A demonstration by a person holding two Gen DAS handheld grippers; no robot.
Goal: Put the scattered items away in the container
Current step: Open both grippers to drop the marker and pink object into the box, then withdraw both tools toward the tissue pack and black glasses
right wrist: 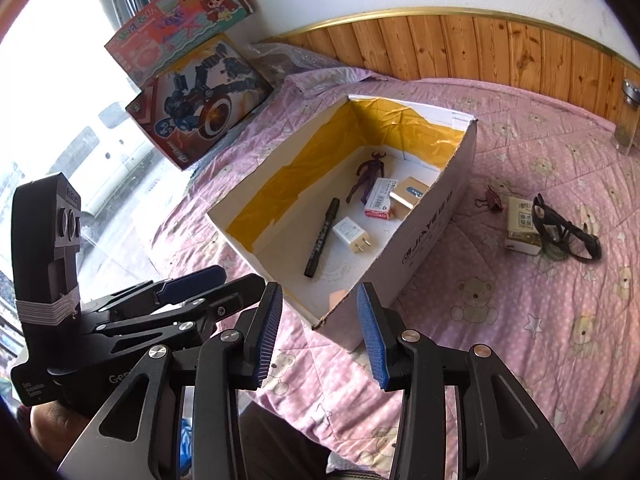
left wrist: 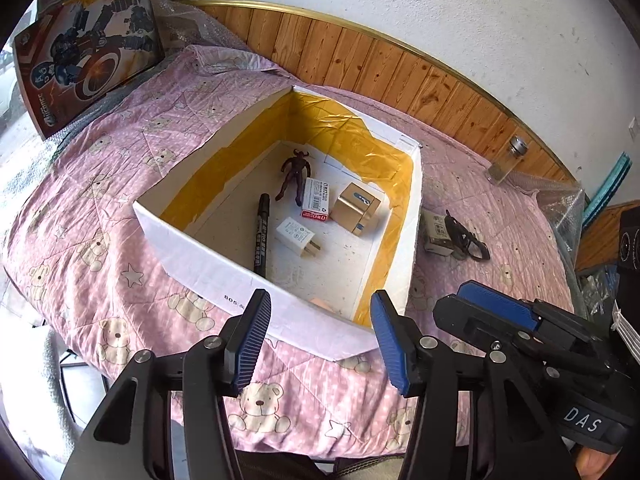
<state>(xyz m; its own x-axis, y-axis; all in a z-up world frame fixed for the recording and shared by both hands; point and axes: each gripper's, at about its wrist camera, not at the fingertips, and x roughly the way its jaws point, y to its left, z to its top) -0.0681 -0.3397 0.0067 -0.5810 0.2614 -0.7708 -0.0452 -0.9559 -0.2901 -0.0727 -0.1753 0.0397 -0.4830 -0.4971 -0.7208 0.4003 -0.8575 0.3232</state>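
Observation:
A white cardboard box (left wrist: pixel 208 264) (right wrist: pixel 424 248) lined with yellow tape sits on the pink quilt. Inside lie a dark toy figure (left wrist: pixel 295 172) (right wrist: pixel 366 174), a black marker (left wrist: pixel 262 236) (right wrist: pixel 322 236), a white charger plug (left wrist: pixel 296 236) (right wrist: pixel 354 236), a small white-and-red packet (left wrist: pixel 317 198) (right wrist: pixel 380 198) and a gold cube (left wrist: pixel 357 208) (right wrist: pixel 408 196). Outside, right of the box, lie black glasses (left wrist: pixel 466 236) (right wrist: pixel 568 232) on a tissue pack (left wrist: pixel 434 232) (right wrist: pixel 520 226), and a dark binder clip (right wrist: pixel 493 198). My left gripper (left wrist: pixel 320 336) hangs open over the box's near wall. My right gripper (right wrist: pixel 320 336) is open and empty at the box's near corner.
Two toy boxes (left wrist: pixel 88 60) (right wrist: pixel 200 92) lean at the far left by the window. A glass jar (left wrist: pixel 506 158) (right wrist: pixel 628 116) stands against the wooden wall panel. Bubble wrap (left wrist: pixel 560 204) lies at the right edge. The quilt (right wrist: pixel 520 340) is bare in front of the glasses.

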